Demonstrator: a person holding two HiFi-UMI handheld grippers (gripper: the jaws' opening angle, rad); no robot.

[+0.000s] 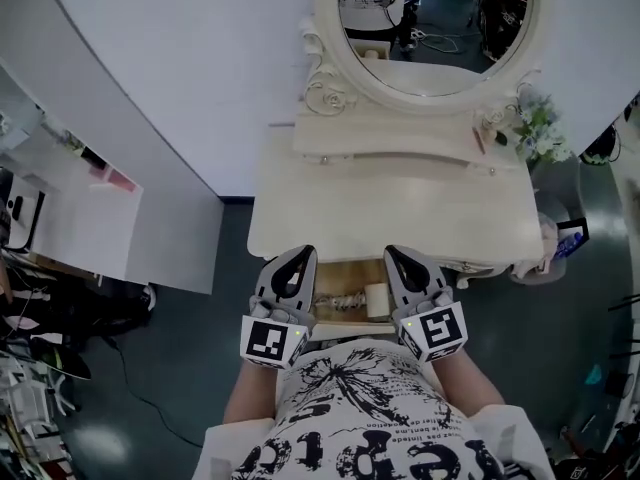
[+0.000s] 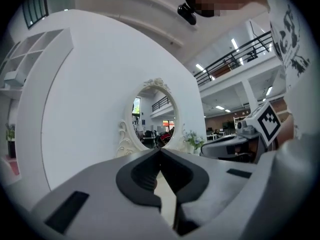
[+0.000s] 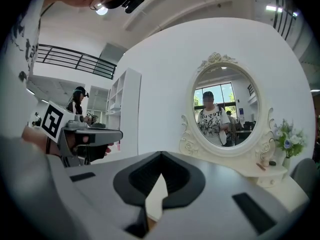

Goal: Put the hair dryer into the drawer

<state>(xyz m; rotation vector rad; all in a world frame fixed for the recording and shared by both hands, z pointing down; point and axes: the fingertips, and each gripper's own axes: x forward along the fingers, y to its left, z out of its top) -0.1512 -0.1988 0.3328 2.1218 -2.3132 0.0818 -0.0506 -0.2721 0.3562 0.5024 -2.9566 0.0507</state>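
The cream-white dressing table point(image 1: 400, 198), which carries an oval mirror in a carved white frame point(image 1: 430, 28), serves as the reference.

- **Drawer:** The shallow wooden drawer point(image 1: 345, 326) stands pulled out from the front edge of the table, at its middle.
- **Task item:** A pale cylindrical body with a coiled cord beside it, which appears to be the hair dryer point(image 1: 375, 301), lies inside the drawer. Finer detail is too small to make out.
- **Left gripper:** The grey two-jaw left gripper point(image 1: 303, 256) is held above the left side of the drawer, pointing toward the table. Its jaws are clenched tip to tip with nothing between them.
- **Right gripper:** The grey two-jaw right gripper point(image 1: 392, 253) is held above the right side of the drawer, parallel to the left one. Its jaws are likewise clenched and empty.
- **Other items:** A small bunch of pale flowers point(image 1: 540, 128) stands at the table's rear right corner, beside the mirror.
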